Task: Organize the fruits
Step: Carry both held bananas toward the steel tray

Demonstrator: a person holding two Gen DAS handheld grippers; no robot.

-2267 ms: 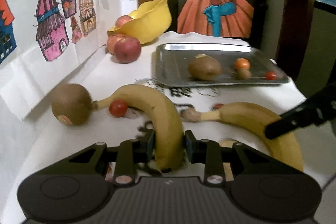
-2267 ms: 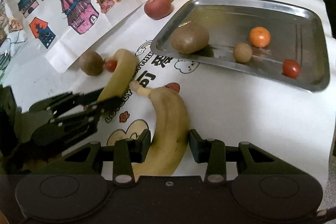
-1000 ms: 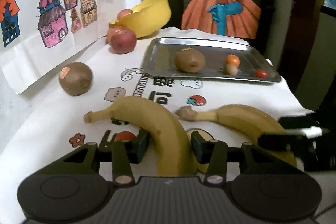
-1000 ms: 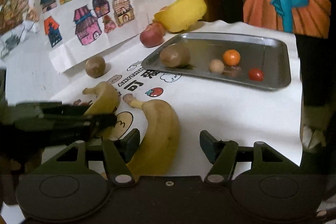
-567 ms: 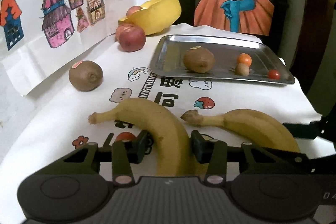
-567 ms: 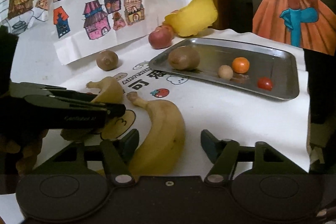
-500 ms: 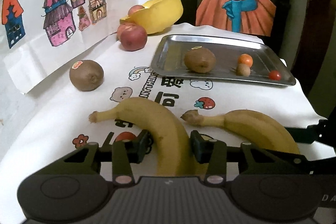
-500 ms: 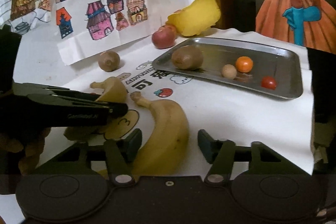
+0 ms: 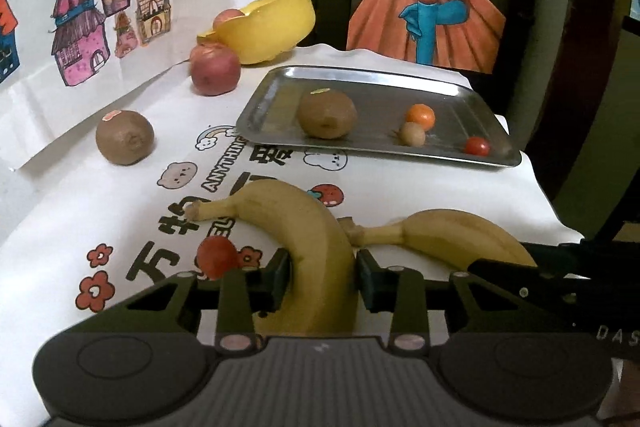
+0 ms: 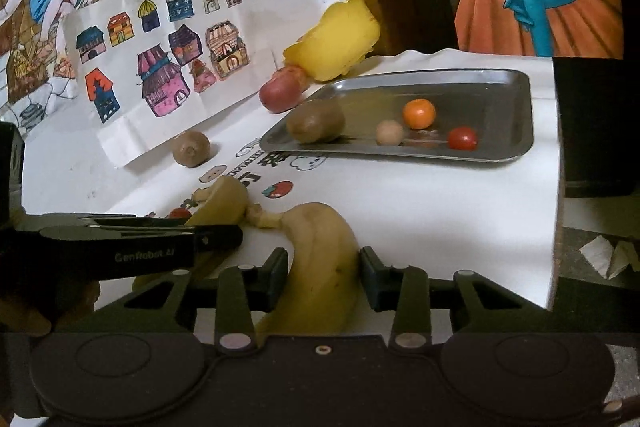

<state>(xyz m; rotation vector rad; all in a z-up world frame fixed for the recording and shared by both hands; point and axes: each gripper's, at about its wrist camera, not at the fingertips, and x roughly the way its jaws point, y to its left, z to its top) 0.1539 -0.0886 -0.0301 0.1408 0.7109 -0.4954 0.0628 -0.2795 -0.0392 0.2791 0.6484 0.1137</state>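
My left gripper [image 9: 322,273] is shut on a yellow banana [image 9: 308,227] whose stem points left. Beside it lies a second banana [image 9: 452,239], and my right gripper [image 10: 322,273] is shut on that banana [image 10: 320,251] near its lower end. In the right wrist view the left gripper [image 10: 208,237] comes in from the left, holding its banana [image 10: 224,201]. The steel tray [image 9: 360,75] further back holds a kiwi [image 9: 326,115], a small orange [image 9: 420,115], a tan fruit [image 9: 413,134] and a cherry tomato [image 9: 477,146]. I cannot tell whether the bananas rest on the cloth.
On the white printed cloth sit a loose kiwi [image 9: 125,137], a red apple [image 9: 215,73] and a cherry tomato [image 9: 216,257] by my left finger. A yellow bowl [image 9: 268,23] with an apple stands at the back. Drawings cover the left wall; the table edge drops off on the right.
The right gripper's fingers have closed in from wide open onto the second banana. The left gripper keeps its banana, which was drawn back from the loose kiwi earlier.
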